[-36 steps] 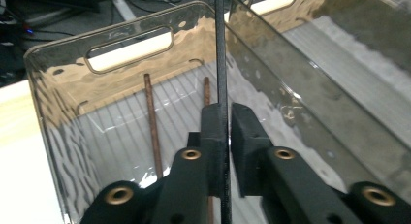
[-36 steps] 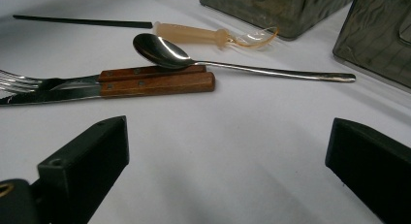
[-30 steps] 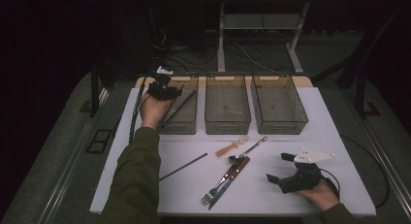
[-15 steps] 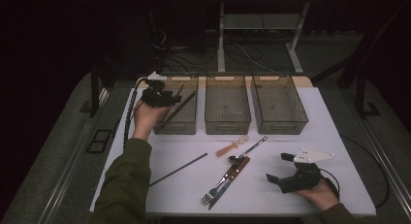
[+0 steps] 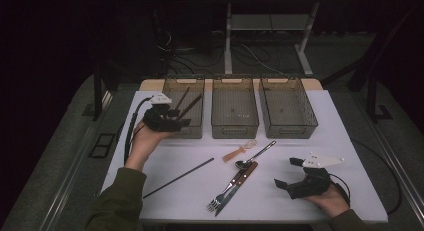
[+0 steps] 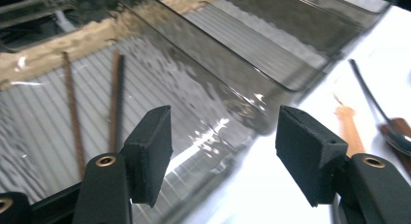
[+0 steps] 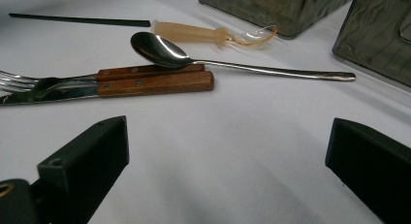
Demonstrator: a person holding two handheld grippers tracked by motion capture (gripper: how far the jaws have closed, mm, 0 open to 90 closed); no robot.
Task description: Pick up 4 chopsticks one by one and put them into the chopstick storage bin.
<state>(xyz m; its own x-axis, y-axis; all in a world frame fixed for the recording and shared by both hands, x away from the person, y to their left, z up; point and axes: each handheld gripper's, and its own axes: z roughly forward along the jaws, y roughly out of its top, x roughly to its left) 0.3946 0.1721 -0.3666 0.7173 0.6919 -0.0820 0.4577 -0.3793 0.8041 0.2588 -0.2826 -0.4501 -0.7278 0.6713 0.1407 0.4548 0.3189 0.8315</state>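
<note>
My left gripper [image 5: 181, 120] hovers at the near left corner of the left brown bin [image 5: 184, 80]. Its jaws [image 6: 225, 151] have just been opening and stand open with nothing between them. Two brown chopsticks [image 6: 71, 112] lie inside that bin [image 6: 203, 88]. My right gripper [image 5: 286, 172] rests open on the white table [image 5: 350, 156] at the near right, nothing in its jaws [image 7: 228, 156]. Ahead of it lie a metal spoon [image 7: 160, 49], a wood-handled fork and knife [image 7: 155, 81], and a beige-handled plastic spoon [image 7: 194, 32]. A black chopstick [image 5: 179, 177] lies on the table at near left.
The middle bin [image 5: 235, 130] and the right bin [image 5: 295, 130] stand in a row beside the left one at the table's far side. The cutlery [image 5: 232, 183] is clustered mid-table. A black cable trails from the left gripper over the table's left edge.
My left gripper has drawn back from over the left bin toward its near left corner, and its jaws have opened. The right gripper has stayed put.
</note>
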